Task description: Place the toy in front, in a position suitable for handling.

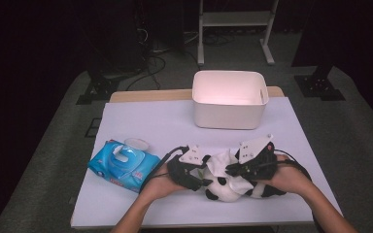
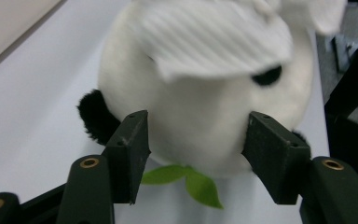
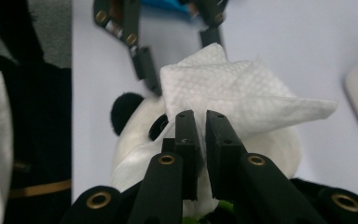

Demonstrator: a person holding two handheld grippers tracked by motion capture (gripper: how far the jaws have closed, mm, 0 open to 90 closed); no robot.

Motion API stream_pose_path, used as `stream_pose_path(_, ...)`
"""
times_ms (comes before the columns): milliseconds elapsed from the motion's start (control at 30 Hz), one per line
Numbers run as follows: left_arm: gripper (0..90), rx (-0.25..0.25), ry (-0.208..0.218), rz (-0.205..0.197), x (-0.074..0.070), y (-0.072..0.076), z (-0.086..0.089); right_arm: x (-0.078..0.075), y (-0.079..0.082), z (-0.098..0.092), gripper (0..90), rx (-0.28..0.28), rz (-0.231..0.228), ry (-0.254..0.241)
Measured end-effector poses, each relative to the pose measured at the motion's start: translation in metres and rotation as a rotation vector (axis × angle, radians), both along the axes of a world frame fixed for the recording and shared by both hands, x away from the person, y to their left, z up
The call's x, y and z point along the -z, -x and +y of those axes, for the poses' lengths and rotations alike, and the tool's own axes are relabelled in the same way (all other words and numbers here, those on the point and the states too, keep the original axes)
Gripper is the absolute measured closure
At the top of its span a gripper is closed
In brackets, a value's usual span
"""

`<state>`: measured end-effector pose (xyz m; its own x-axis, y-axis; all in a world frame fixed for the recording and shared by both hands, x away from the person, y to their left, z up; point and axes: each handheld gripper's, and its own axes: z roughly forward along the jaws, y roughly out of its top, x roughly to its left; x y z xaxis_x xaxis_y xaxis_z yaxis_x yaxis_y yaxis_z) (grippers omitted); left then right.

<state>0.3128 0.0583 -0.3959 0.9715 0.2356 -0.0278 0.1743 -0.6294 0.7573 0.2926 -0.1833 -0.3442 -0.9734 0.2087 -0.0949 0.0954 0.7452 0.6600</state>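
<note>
Panda plush lies low centre on the bench | your left hand-held gripper is half open around its head, steadying it | your right hand-held gripper is closed, pinching a white wipe over the face, likely for cleaning

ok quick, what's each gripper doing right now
left gripper: jaws on either side of the panda toy's head; grip cannot be told.
right gripper: shut on the white wipe draped over the panda.
</note>
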Motion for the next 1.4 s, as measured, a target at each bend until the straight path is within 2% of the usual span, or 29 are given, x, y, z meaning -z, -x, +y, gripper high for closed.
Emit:
stream_pose_path(167,44.9,0.016,-0.016,-0.010,0.003,0.001,-0.004,-0.004,0.001,-0.001,83.3,-0.005,0.003,0.006)
stream_pose_path(333,47.6,0.063,-0.034,-0.048,0.003,0.007,-0.006,-0.010,-0.017,0.013,83.3,0.001,-0.005,0.003)
stream_pose_path(433,47.6,0.058,-0.039,-0.048,0.003,0.008,-0.005,-0.006,-0.026,0.017,83.3,0.002,0.010,0.026)
stream_pose_path(567,47.2,0.059,-0.028,-0.036,0.000,0.006,-0.001,-0.004,-0.024,0.005,83.3,0.020,0.029,0.016)
stream_pose_path(667,41.7,0.039,0.009,-0.023,-0.004,0.005,-0.002,-0.002,-0.017,-0.009,83.3,0.041,0.054,-0.013)
stream_pose_path(767,44.3,0.057,0.001,-0.027,-0.004,0.007,-0.007,0.001,-0.012,-0.018,83.3,0.047,0.070,-0.027)
stream_pose_path(833,47.3,0.064,0.005,-0.021,-0.003,0.007,-0.007,0.001,-0.010,-0.020,83.3,0.043,0.072,-0.021)
stream_pose_path(967,50.2,0.083,-0.012,-0.034,-0.002,0.010,-0.008,-0.005,-0.009,-0.010,83.2,0.028,0.065,0.011)
stream_pose_path(1033,50.6,0.097,-0.013,-0.043,-0.002,0.011,-0.009,-0.006,-0.011,-0.001,83.2,0.015,0.063,0.010)
stream_pose_path(1233,50.9,0.103,-0.027,-0.044,0.000,0.013,-0.007,0.001,-0.018,0.027,83.2,-0.031,0.068,0.032)
stream_pose_path(1333,51.6,0.105,-0.010,-0.036,0.001,0.013,-0.006,-0.001,-0.018,0.022,83.2,-0.022,0.065,0.034)
stream_pose_path(1400,51.6,0.110,-0.017,-0.043,-0.001,0.014,-0.007,-0.003,-0.017,0.014,83.2,-0.007,0.068,0.027)
